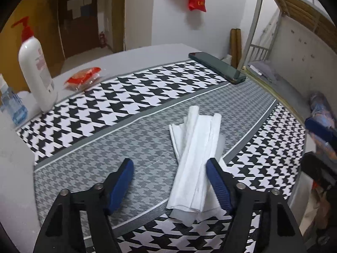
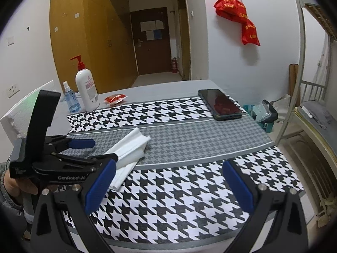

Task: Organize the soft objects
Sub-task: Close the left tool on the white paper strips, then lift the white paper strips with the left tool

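A loosely folded white cloth point(image 1: 195, 154) lies on the grey band of a houndstooth mat point(image 1: 134, 97), near the table's centre. The left gripper point(image 1: 170, 168) hangs over its near end with jaws apart. One blue pad point(image 1: 218, 184) rests on or just above the cloth's right edge; the other stands on bare mat at the cloth's 9 o'clock, so the pads are not pressing on it.

From the right wrist view the left gripper point(image 2: 92, 149) points steeply down at the cloth point(image 2: 130, 147), a hand point(image 2: 14, 186) behind its handle. The right gripper point(image 2: 168, 181) waits at the cloth's 4 o'clock over the checked band, jaws wide and empty.

To take the cloth cleanly, the left gripper would likely need to shift toward 3 o'clock so both pads straddle the stacked layers, then pinch all the folds together near the end; catching only the top layer could let the bundle fan open.

A phone point(image 1: 217, 67) lies at the mat's 1 o'clock, a pump bottle point(image 1: 35, 67) at 10 o'clock.
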### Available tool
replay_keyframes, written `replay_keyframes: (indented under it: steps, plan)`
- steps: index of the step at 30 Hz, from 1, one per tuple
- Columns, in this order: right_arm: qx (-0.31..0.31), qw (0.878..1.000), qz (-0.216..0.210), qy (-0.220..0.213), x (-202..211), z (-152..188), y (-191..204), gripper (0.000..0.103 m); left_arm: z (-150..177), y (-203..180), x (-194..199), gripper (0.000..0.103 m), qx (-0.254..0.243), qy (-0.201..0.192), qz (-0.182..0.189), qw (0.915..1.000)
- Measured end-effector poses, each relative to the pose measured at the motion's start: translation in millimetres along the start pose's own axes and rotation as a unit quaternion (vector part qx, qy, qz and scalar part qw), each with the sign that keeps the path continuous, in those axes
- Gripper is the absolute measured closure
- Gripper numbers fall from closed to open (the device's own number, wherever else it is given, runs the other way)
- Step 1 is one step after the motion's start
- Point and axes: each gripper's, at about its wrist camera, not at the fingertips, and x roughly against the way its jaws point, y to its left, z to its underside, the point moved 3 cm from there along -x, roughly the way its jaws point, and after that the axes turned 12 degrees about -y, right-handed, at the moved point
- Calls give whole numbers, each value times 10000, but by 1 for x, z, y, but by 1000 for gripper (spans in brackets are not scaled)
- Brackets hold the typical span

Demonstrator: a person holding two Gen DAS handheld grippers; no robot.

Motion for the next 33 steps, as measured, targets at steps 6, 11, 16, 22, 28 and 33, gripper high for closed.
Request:
replay_keyframes:
  steps: [6, 11, 16, 22, 28, 33]
  plan:
    - [23, 10000, -48, 33, -4, 1, 3, 1, 1, -4, -4, 65, 111, 100, 335, 9993]
    - [51, 10000, -43, 30, -5, 1, 5, 1, 2, -16, -1, 88, 29, 125, 636, 9979]
    - [42, 10000, 48, 62, -2, 1, 1, 1, 2, -33, 9, 93, -37, 70, 1153, 9933]
    - [-17, 9999, 169, -16, 5, -3, -8, 1, -10, -38, 31, 98, -29, -361, 1347, 9902]
    - [34, 9998, 198, 31, 4, -3, -6, 1, -23, -25, 48, 98, 109, -651, 1270, 9897]
    - [109, 9998, 137, 82, 2, -2, 3, 1, -27, -18, 56, 98, 38, -793, 1020, 9916]
